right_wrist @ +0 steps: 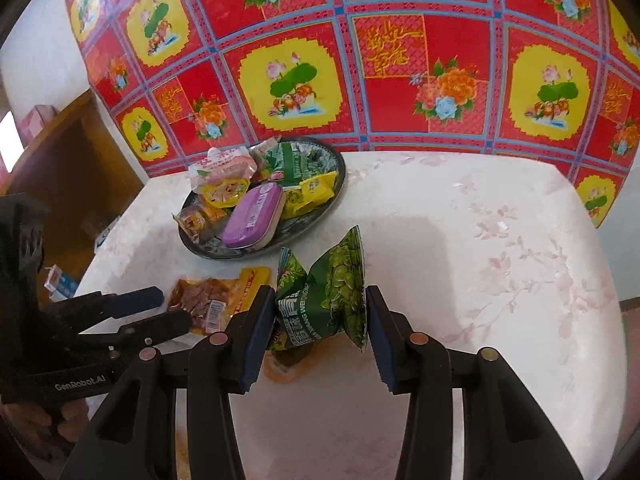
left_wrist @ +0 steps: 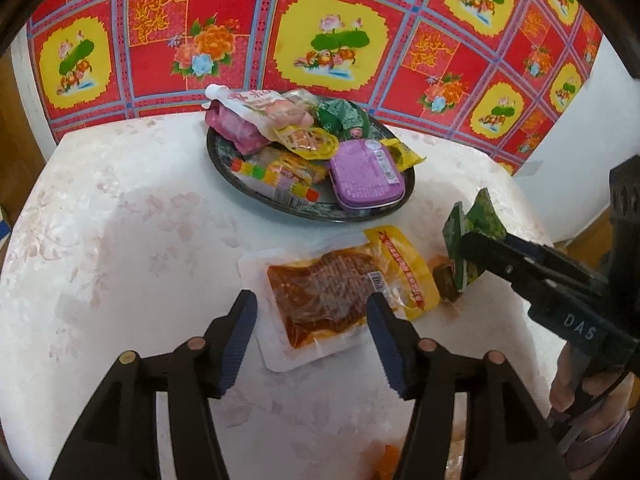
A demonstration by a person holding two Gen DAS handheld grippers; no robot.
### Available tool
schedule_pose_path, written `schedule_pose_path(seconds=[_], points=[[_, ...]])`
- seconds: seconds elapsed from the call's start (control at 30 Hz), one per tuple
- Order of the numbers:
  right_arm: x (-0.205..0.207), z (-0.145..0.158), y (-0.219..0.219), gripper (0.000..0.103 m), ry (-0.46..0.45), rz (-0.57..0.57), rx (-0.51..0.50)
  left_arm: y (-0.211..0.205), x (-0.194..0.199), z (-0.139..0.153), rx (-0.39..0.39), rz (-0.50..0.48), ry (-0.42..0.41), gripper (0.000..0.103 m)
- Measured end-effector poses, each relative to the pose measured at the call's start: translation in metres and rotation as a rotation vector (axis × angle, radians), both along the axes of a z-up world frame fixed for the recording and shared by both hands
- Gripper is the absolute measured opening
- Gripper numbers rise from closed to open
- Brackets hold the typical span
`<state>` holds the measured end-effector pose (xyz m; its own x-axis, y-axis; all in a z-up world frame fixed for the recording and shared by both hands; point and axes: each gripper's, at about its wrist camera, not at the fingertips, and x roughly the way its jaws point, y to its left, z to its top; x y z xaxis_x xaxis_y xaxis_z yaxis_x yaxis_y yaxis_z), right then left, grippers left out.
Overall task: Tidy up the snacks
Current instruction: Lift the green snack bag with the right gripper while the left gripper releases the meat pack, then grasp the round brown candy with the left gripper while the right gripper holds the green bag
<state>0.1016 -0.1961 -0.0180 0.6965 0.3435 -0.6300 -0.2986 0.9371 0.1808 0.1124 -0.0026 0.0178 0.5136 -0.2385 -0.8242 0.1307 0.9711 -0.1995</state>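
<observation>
Between right gripper (right_wrist: 316, 320) pads, crinkled green pea packet (right_wrist: 332, 296) pinched upright, left gripper (left_wrist: 312, 340) spread over vacuum-sealed meat pack (left_wrist: 332, 292)

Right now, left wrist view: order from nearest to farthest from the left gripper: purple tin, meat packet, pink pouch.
From the left gripper:
1. Meat packet, on the table between the open fingers.
2. Purple tin, on the near right of the plate.
3. Pink pouch, at the plate's far left.
</observation>
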Motion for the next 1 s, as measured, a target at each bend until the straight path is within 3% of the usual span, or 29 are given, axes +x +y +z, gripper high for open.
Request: schedule_pose_path(seconds=[0.17, 0.27, 0.43, 0.63, 0.73, 0.83, 1.0], points=[[0.003, -0.001, 0.008, 0.046, -0.009, 0.022, -0.049, 0.0, 0.0, 0.0, 0.01, -0.002, -0.004, 0.067], [0.009, -0.001, 0.013, 0.046, -0.002, 0.03, -0.081, -0.004, 0.0, 0.0, -0.007, -0.015, 0.0, 0.077], [0.012, -0.001, 0.014, 0.046, 0.004, 0.051, -0.089, -0.005, 0.003, 0.0, -0.064, -0.032, -0.018, 0.077], [0.016, -0.004, 0.007, 0.045, 0.029, 0.06, -0.019, -0.017, 0.002, -0.001, -0.08, -0.084, -0.034, 0.077], [0.014, -0.006, 0.006, 0.044, 0.026, 0.058, -0.005, -0.019, 0.001, -0.001, -0.05, -0.082, -0.048, 0.073], [0.014, -0.006, 0.006, 0.043, 0.024, 0.054, 0.012, -0.017, 0.0, -0.002, -0.009, -0.07, -0.054, 0.056], [0.012, -0.003, 0.002, 0.043, 0.014, 0.044, 0.035, -0.011, -0.003, 0.0, -0.045, -0.087, -0.021, 0.055]])
